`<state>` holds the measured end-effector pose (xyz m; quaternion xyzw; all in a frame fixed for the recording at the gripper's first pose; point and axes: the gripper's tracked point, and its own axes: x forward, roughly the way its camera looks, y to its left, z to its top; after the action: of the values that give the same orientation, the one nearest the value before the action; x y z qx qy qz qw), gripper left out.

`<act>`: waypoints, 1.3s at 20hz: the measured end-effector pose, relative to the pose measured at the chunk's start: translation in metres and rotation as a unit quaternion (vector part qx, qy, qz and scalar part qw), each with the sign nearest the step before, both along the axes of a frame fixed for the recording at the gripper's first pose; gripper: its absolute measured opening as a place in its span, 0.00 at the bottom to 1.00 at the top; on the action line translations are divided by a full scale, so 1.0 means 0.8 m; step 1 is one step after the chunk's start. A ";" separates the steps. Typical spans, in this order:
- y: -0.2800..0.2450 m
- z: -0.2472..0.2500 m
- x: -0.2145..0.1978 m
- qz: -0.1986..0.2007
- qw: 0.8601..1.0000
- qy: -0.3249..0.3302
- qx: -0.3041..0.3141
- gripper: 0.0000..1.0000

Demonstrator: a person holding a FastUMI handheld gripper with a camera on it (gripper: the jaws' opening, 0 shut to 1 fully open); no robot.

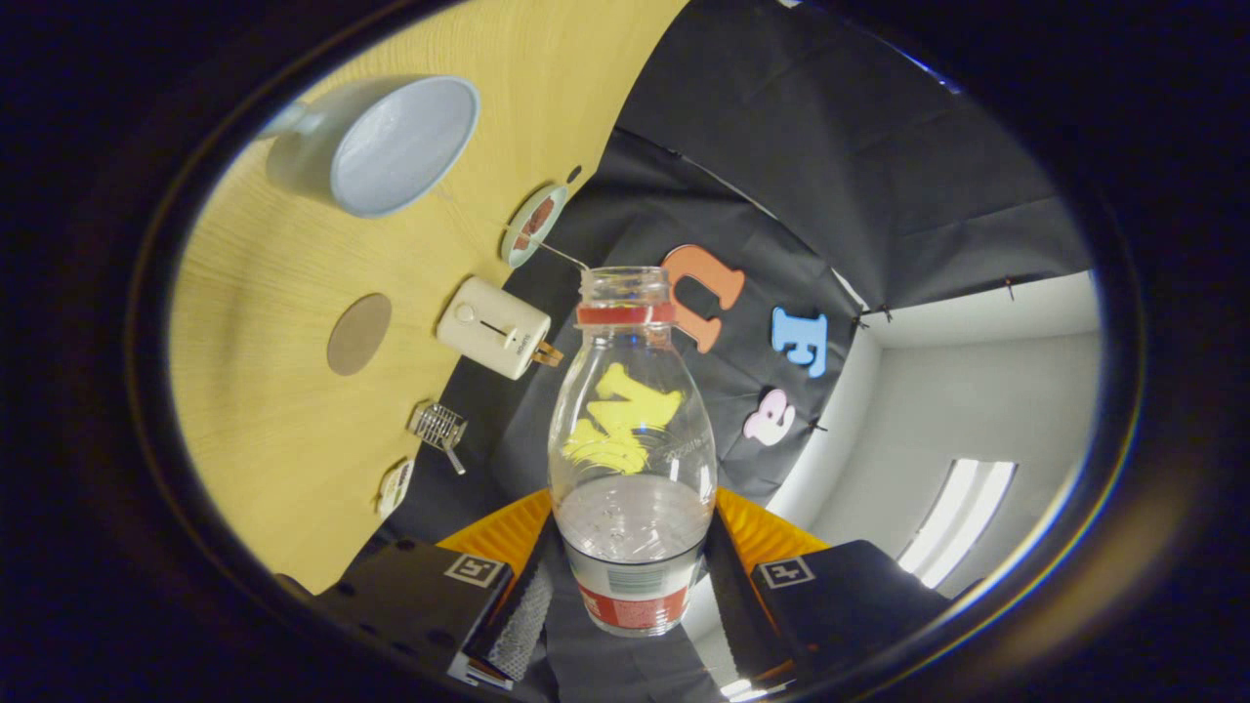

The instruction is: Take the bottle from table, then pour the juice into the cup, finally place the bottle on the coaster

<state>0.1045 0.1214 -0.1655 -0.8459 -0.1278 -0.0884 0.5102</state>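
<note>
Because the pour calls for a firm hold low on the body, the tongs (630, 576) are gripping the clear plastic bottle (631, 459) near its base, one finger pressing on each side at the level of the label band, so the open neck with its red ring is pointing away from the camera. The view is rolled well over, with the tabletop (264, 439) running up one side, which suggests the bottle is being carried off the surface and tipped; the clear liquid is sitting in the lower part of the bottle, near the fingers, and nothing is coming out of the mouth yet. The pale blue cup (391, 146) is lying well beyond the bottle's mouth and off to the side, its opening turned toward the camera, so by my judgement the neck is not yet lined up over it. The round brown coaster (358, 334) is waiting nearer, between the cup and the fingers, bare. Around it are things that could be knocked in a sweep: a small cream box-shaped device (493, 327) just beside the coaster, a small plate (535, 225) holding something dark beyond it, a small metal wire clip (438, 427), and a pale object too small to identify.
</note>
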 end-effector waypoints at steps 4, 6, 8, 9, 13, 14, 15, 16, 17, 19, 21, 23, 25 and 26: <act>0.005 0.010 -0.003 0.008 1.000 -0.010 0.001 0.79; 0.008 0.012 -0.004 0.012 1.000 -0.015 -0.003 0.79; 0.015 0.010 -0.009 0.019 1.000 -0.020 -0.011 0.79; 0.018 0.008 -0.009 0.021 0.999 -0.021 -0.014 0.79; 0.024 0.000 -0.008 0.024 0.999 -0.020 -0.019 0.80; 0.026 -0.001 -0.008 0.024 0.999 -0.021 -0.020 0.80; 0.027 -0.002 -0.008 0.026 0.999 -0.021 -0.021 0.80; 0.028 -0.003 -0.008 0.028 0.999 -0.021 -0.021 0.79; 0.029 -0.004 -0.007 0.028 0.999 -0.020 -0.022 0.80; 0.030 -0.006 -0.006 0.027 0.999 -0.020 -0.024 0.80; 0.029 -0.013 -0.006 0.027 0.999 -0.017 -0.025 0.80; 0.029 -0.017 -0.005 0.027 0.999 -0.016 -0.026 0.79; 0.028 -0.020 -0.005 0.027 0.999 -0.015 -0.027 0.80; 0.030 -0.020 -0.005 0.028 0.999 -0.016 -0.026 0.80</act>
<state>0.1002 0.1450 -0.1818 -0.8536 -0.1617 -0.0844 0.4879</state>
